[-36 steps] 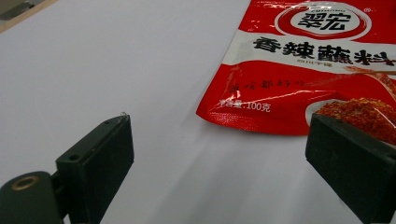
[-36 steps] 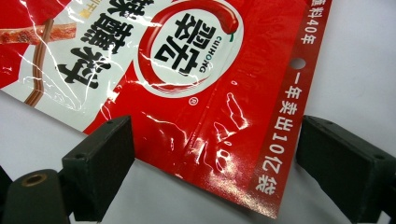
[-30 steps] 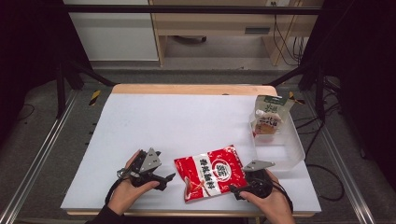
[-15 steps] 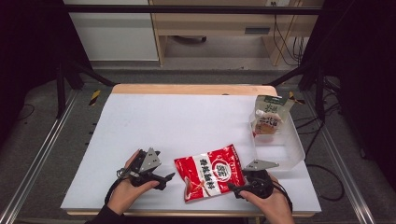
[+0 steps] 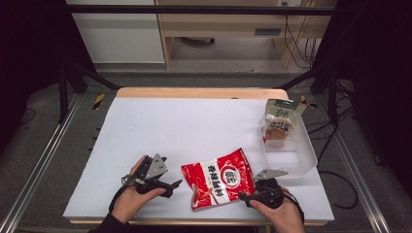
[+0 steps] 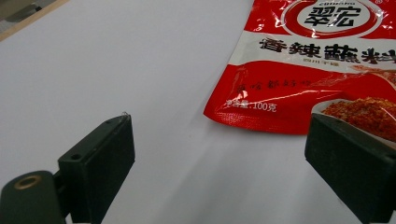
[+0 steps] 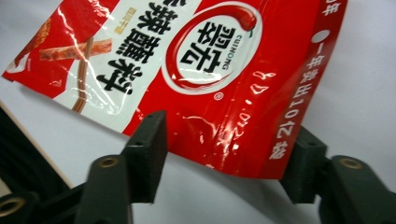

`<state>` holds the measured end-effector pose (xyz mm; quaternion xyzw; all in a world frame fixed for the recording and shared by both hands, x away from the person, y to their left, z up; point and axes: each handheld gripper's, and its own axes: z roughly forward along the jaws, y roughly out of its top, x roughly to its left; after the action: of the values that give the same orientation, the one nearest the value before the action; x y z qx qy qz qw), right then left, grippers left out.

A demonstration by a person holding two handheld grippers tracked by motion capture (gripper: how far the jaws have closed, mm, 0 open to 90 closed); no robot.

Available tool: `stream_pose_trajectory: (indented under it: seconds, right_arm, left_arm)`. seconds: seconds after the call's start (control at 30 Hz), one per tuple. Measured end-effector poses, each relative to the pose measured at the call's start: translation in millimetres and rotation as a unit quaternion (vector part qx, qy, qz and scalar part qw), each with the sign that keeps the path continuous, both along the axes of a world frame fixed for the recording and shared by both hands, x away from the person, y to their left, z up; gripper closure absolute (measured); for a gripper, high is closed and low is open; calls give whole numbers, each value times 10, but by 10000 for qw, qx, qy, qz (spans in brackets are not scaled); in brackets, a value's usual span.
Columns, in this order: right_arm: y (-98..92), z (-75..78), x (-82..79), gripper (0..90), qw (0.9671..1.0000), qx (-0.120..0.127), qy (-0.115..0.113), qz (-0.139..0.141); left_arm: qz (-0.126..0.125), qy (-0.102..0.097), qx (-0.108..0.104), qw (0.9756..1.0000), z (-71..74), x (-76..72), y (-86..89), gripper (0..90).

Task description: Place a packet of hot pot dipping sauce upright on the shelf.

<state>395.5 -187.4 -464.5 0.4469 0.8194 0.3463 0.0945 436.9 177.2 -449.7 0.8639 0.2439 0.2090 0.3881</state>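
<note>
**Red seasoning pouch at the near edge, right jaws half closed around its corner**

Red seasoning pouch lying flat on the white table, near the front edge, between the two grippers. Off to the right, a clear plastic bin, holding one upright pouch with a green top at its far end; the rest of the bin's floor bare.

Hard to judge through the bin's see-through walls where they end. Print on the green-topped pouch too small to read. Red pouch cut off at the top and right in the left gripper view, and at the top in the right gripper view, where its near corner also hides part of the right-hand jaw.

Right gripper at the pouch's near right corner, jaws about half open and just been closing, one jaw above the lifted red edge and one behind it; contact with the pads not clear. Left gripper wide open, holding nothing, jaws resting low over the table just beside the pouch's left edge, one jaw overlapping its corner in the picture.
</note>
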Motion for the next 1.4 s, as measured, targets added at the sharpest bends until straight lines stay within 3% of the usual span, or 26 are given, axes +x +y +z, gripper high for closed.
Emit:
stream_pose_trajectory:
  seconds: [0.1, 0.27, 0.4, 0.53, 0.67, 0.83, 0.97, 1.13, 1.17, 1.27, 1.3, 1.4]
  right_arm:
    - [15, 40, 13, 542, 9999, 3, -112, -55]
    - [35, 137, 48, 795, 9992, 47, -385, 6]
    - [104, 203, 97, 892, 9987, -93, -434, 247]
    - [217, 343, 201, 900, 9956, -448, -587, 569]
    - [343, 560, 344, 900, 9910, -684, -759, 863]
    - [515, 842, 550, 900, 9830, -878, -922, 1324]
    - [673, 1038, 652, 900, 9733, -1066, -1065, 1733]
    - [834, 1279, 696, 900, 9640, -1066, -1291, 2067]
    - [834, 1279, 696, 900, 9640, -1066, -1291, 2067]
    - [891, 1380, 696, 900, 9598, -1023, -1387, 2217]
    - [934, 1436, 693, 900, 9565, -997, -1430, 2340]
    - [974, 1488, 688, 900, 9541, -1016, -1449, 2417]
  left_arm:
    - [15, -7, -19, 10000, 5, 4, -5, 84]
    - [-53, -24, 23, 10000, 36, 10, 1, 87]
    - [-103, -113, -9, 9999, 129, 31, 10, 96]
    - [-121, -181, -59, 9997, 238, 79, 29, 109]
    - [-214, -237, 57, 9995, 333, 140, 25, 133]
    - [-324, -312, 124, 9989, 487, 247, -19, 179]
    - [-391, -343, 136, 9986, 581, 319, -62, 196]
    - [-368, -419, 26, 9984, 678, 406, -61, 237]
    - [-348, -439, -7, 9984, 702, 418, -54, 237]
    - [-373, -495, -85, 9980, 777, 442, -30, 291]
    - [-395, -508, -100, 9979, 803, 445, -28, 310]
    - [-473, -605, -73, 9970, 875, 441, -29, 342]
